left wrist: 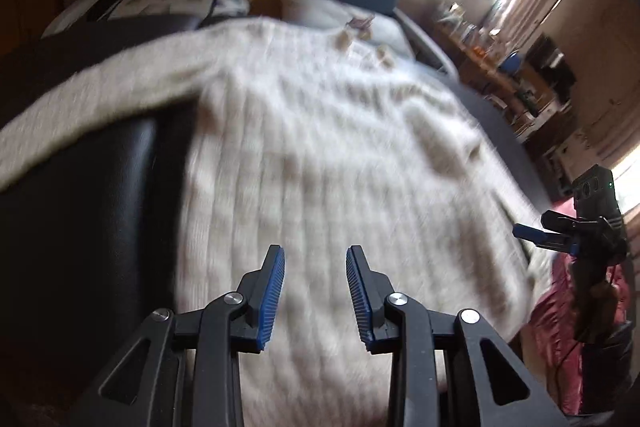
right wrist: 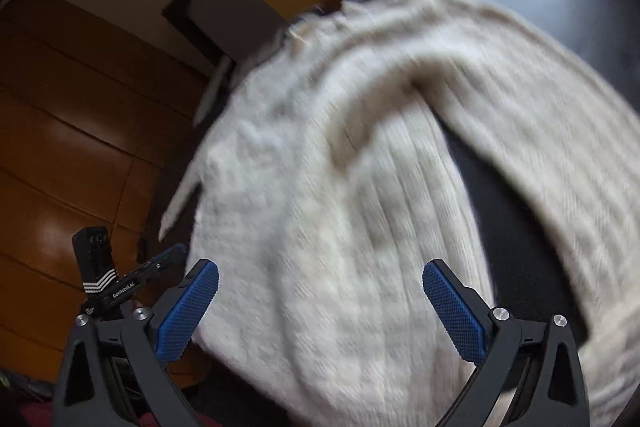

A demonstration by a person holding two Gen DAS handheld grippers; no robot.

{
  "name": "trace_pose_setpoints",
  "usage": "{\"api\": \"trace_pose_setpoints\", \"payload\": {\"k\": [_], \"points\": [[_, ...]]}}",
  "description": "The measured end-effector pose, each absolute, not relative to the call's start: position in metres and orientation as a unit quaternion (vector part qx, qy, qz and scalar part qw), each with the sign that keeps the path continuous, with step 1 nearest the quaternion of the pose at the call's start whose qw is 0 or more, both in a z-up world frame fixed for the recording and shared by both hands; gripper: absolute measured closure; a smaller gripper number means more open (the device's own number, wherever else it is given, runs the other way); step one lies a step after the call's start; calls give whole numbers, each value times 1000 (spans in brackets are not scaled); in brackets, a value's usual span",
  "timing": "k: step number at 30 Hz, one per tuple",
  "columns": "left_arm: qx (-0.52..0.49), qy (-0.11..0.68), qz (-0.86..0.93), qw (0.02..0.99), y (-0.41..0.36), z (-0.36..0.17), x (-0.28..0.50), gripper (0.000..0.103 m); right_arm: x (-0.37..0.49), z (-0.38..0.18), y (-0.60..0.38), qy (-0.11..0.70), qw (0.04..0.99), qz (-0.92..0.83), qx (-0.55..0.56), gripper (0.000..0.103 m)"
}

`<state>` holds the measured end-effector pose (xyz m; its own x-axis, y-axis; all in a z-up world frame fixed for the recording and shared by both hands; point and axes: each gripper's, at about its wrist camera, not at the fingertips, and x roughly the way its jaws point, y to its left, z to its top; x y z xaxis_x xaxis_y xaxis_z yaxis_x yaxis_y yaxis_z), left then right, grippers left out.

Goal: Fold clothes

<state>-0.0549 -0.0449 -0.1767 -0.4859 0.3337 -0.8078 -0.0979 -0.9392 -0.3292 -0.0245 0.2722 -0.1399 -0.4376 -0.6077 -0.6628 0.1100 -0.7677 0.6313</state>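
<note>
Cream knit sweater [left wrist: 340,155] lies spread on the dark seat [left wrist: 100,207], sleeves out; w/ left gripper [left wrist: 315,291] part-open & right gripper [right wrist: 320,311] wide, both empty, you should pinch hem corners squarely, lift evenly.

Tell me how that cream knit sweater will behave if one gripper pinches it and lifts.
The cream knit sweater would probably sag and drape rather than hold shape: it already lies in soft folds, one sleeve curving loosely. The thick ribbed knit looks fairly heavy, so it may stretch downward from a single pinch. The fuzzy surface should grip the left gripper's ridged blue pads well.
</note>
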Motion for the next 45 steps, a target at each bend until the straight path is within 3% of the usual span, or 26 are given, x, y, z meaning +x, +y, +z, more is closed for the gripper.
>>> {"api": "trace_pose_setpoints", "payload": {"k": [8, 12, 19, 26, 34, 35, 36, 39, 45], "points": [[-494, -155, 827, 220, -6, -146, -184, 69, -146, -116, 231, -102, 165, -853, 485, 0], [-488, -164, 810, 280, 29, -137, -270, 69, -200, -145, 242, -121, 176, -831, 514, 0], [-542, -158, 765, 309, 71, -194, -399, 69, -228, -184, 266, -153, 186, -822, 516, 0], [-587, -148, 722, 333, 83, -235, -436, 69, -217, -184, 271, -146, 210, -834, 488, 0], [-600, -114, 700, 370, 117, -242, -434, 68, -219, -179, 244, -45, 175, -845, 503, 0], [-595, -109, 708, 364, 118, -240, -434, 72, -220, -177, 244, -38, 170, -846, 505, 0], [-589, -104, 716, 359, 119, -238, -434, 84, -223, -176, 245, -31, 162, -846, 508, 0], [-572, -89, 741, 341, 122, -233, -433, 100, -230, -181, 258, -36, 130, -845, 518, 0], [-549, -70, 781, 288, 122, -234, -440, 101, -227, -186, 260, -21, 112, -852, 511, 0]]}}
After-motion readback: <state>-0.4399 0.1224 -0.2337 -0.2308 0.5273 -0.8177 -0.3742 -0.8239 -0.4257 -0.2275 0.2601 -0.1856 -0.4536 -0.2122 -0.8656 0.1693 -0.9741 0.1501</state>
